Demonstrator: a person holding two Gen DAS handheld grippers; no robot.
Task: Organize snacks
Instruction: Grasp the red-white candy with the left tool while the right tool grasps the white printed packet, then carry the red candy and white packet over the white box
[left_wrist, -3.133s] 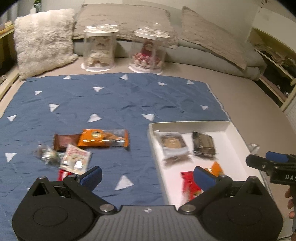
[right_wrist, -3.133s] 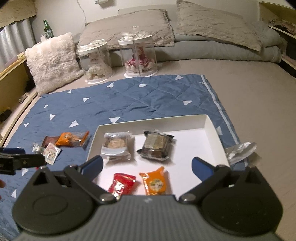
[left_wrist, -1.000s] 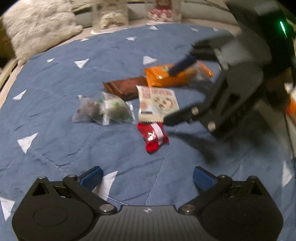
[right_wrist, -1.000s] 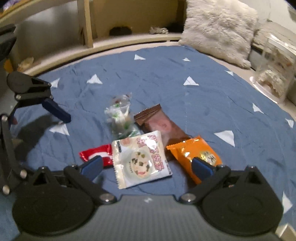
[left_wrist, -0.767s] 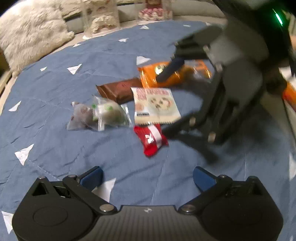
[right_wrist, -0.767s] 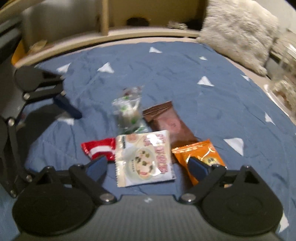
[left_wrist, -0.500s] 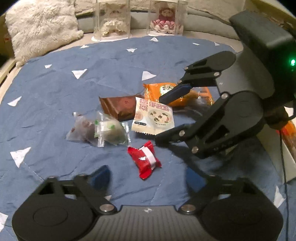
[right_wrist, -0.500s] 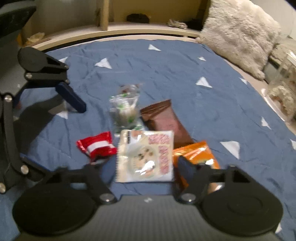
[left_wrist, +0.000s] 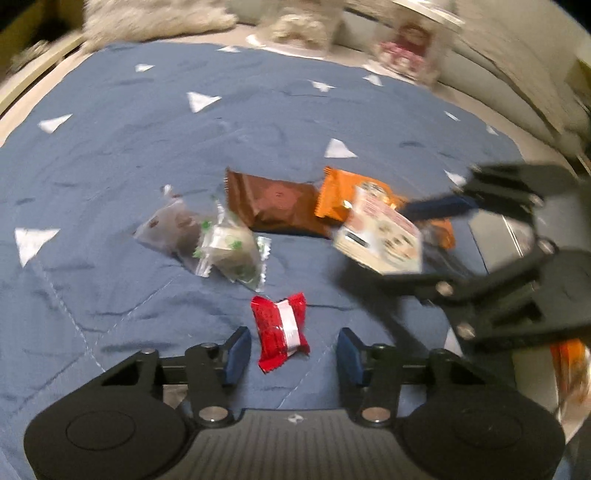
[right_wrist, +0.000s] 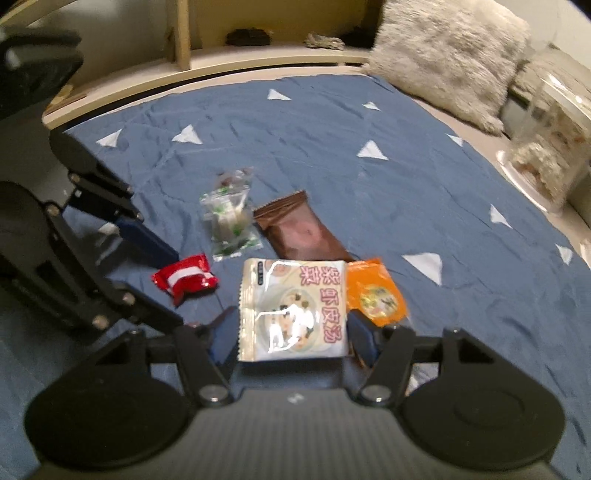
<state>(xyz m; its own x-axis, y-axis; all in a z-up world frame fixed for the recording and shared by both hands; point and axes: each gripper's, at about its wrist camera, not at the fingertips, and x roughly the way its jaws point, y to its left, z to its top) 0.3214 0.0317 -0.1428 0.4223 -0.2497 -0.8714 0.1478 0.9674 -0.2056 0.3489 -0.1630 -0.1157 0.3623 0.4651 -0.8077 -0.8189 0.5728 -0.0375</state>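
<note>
My right hand-held gripper (right_wrist: 291, 339) is clenched on the white soup packet (right_wrist: 293, 308), its blue pads against the packet's two side edges, the packet tilted up off the blue quilt (right_wrist: 332, 140); in the left wrist view the same packet (left_wrist: 380, 236) hangs between those fingers above the orange packet (left_wrist: 343, 195). My left hand-held gripper (left_wrist: 291, 352) is released, jaws parted either side of the red-and-white candy (left_wrist: 280, 334), which lies flat on the quilt and touches neither pad. Just beyond, two clear-wrapped sweets (left_wrist: 207, 240) lie side by side, one dark, one pale with green print. Behind them the brown packet (left_wrist: 273, 201) lies flat with the orange packet at its right end, the two touching or overlapping – I cannot tell which. Farther back, a fluffy cushion (right_wrist: 447, 59) and a clear display case (right_wrist: 550, 125) line the quilt's far edge, both blurred
</note>
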